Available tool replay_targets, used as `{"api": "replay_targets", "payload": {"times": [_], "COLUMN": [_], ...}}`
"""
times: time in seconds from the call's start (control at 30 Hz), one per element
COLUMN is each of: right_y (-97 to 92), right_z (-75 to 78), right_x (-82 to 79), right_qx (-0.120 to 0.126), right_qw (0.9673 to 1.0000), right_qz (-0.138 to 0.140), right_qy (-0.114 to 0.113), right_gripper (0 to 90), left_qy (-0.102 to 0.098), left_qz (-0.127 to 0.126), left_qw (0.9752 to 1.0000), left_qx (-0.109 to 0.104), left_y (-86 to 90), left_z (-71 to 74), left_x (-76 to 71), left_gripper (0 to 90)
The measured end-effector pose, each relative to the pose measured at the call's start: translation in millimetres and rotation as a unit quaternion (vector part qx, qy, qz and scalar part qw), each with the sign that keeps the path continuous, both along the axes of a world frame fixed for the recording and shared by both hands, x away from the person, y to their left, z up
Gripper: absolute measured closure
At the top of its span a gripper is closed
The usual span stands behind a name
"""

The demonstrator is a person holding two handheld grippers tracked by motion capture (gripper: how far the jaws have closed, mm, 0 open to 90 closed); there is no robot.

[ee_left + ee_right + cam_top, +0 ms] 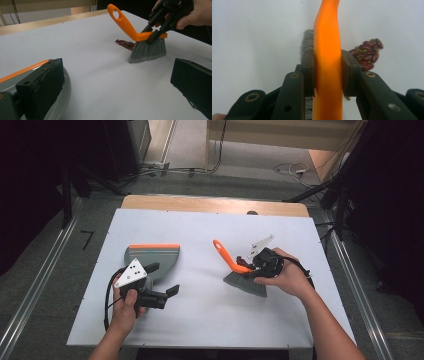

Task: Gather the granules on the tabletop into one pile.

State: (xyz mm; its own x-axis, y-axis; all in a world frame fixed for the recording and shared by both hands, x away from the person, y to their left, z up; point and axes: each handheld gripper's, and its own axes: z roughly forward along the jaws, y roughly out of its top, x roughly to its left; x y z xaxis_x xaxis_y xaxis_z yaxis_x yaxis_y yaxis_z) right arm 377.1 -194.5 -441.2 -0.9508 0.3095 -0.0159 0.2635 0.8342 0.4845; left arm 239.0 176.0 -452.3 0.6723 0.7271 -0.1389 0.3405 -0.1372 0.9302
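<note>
- Your left gripper [161,279] sits near the table's left front, its jaws standing apart with nothing between the pads, and one jaw lies over the dustpan [151,257].
- The dustpan is grey with an orange lip, lying flat on the white table [200,320]. It looks like light, stiff moulded plastic and will likely slide when bumped. You would do best to pinch its handle stub or back wall, not the thin lip.
- In the left gripper view, the pile of red kidney beans [125,44] lies beside the bristles, with small green beans mixed in. They are hard, smooth and loose, so expect them to roll and scatter under a fast stroke.
- The hand brush [240,270] stands right of centre, bristles on the table, orange handle rising away from you. The handle looks rigid and slick, and the grey bristles are soft and will splay under pressure.
- Your right gripper [327,75] is clamped on the orange spine just above the bristles. That low hold suits control, since higher up the tapering handle could twist.
</note>
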Motion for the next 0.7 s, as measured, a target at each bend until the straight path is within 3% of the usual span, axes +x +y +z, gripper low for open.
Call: {"api": "replay_targets", "payload": {"times": [0.7], "right_y": [2.1], "right_z": [3.0], "right_x": [28.8], "right_qx": [-0.002], "right_qw": [0.9998], "right_qz": [0.006], "right_qy": [-0.017], "right_gripper": [67.5], "left_qy": [0.001], "left_qz": [0.000], "left_qw": [1.0000], "left_qx": [0.001], "left_y": [0.6], "left_z": [-0.8], "left_x": [0.6], "left_gripper": [0.0]}}
